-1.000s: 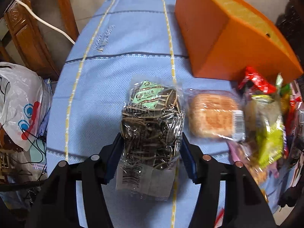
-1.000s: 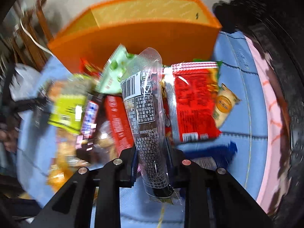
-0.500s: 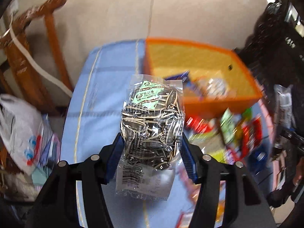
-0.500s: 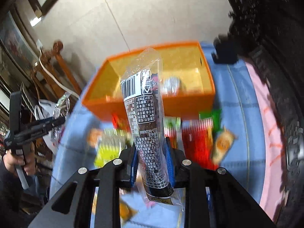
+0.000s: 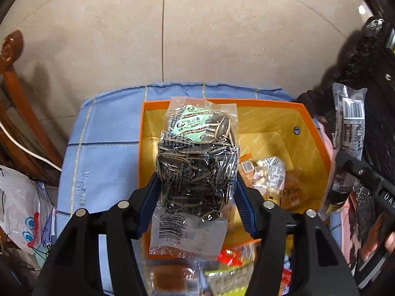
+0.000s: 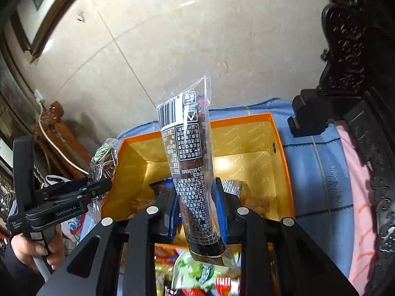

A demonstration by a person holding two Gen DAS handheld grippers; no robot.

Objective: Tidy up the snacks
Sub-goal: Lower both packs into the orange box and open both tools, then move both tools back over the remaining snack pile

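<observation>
Two packets are now poised over the orange box (image 5: pixel 318 145), where a second ago both were low over the loose pile at the near end of the blue tablecloth (image 5: pixel 108 133). The left gripper (image 5: pixel 197 206) is clamped across the middle of a clear bag of sunflower seeds (image 5: pixel 197 162), blue pads pressing its sides; the bag has come up off the cloth and now hangs over the box's near-left part. The right gripper (image 6: pixel 196 212) pinches a long dark snack tube (image 6: pixel 190 172) near its lower end, jaws narrow, the tube standing up over the near rim.

The box sits at the far end of the cloth and already holds a few wrapped snacks (image 5: pixel 269 175) on its yellow floor. More packets (image 6: pixel 197 273) lie short of the near wall.

In my judgement the carry is nearly done: both items look placed for release, so the next step is lowering them in and opening the jaws, ideally clear of each other.
</observation>
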